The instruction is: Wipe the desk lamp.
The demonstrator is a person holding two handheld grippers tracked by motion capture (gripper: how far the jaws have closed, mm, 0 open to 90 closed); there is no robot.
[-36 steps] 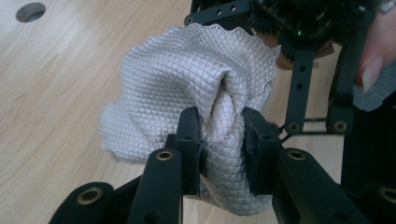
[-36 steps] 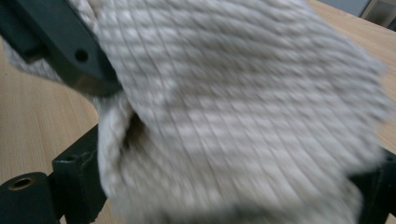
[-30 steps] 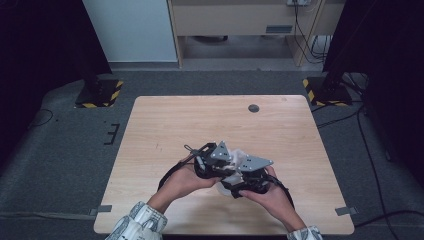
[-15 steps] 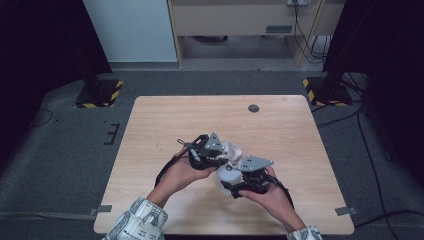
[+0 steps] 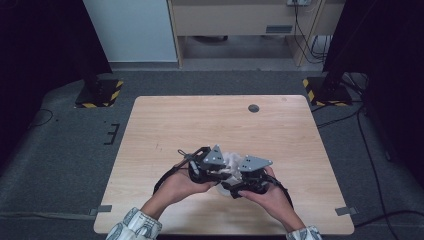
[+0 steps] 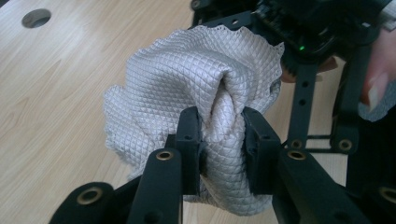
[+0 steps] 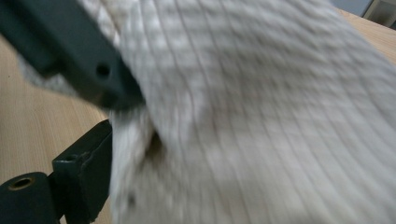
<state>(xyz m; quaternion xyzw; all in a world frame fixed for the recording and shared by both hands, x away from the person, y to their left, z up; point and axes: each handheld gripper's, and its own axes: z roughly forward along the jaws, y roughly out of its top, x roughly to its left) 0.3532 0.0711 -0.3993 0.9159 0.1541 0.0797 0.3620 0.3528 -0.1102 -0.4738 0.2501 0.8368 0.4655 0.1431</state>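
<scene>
- Light wooden table, filling the centre of the high view, with grain running across; grey carpet all round it.
- Dark round hole in the tabletop, upper right of centre in the high view, well apart from the hands; seen again at the upper left corner of the left gripper view.
- Pale grey cloth with a quilted diamond weave, bunched into a wad low in the centre of the high view, between the two grippers; scalloped edge along its top in the left gripper view, spread blurred over most of the right gripper view.
- Left gripper, just left of the wad in the high view, held in the person's left hand; in its own view clamped on a vertical fold of the cloth, both black pads pressed into the fabric (jaws nearly together, only the fold between them).
- Right gripper, just right of the wad in the high view, cradled in the right hand; grey three-cornered plate on top. In its own view, one black jaw at lower left against the cloth, the rest under blurred fabric: grip or no grip, cannot tell.
</scene>
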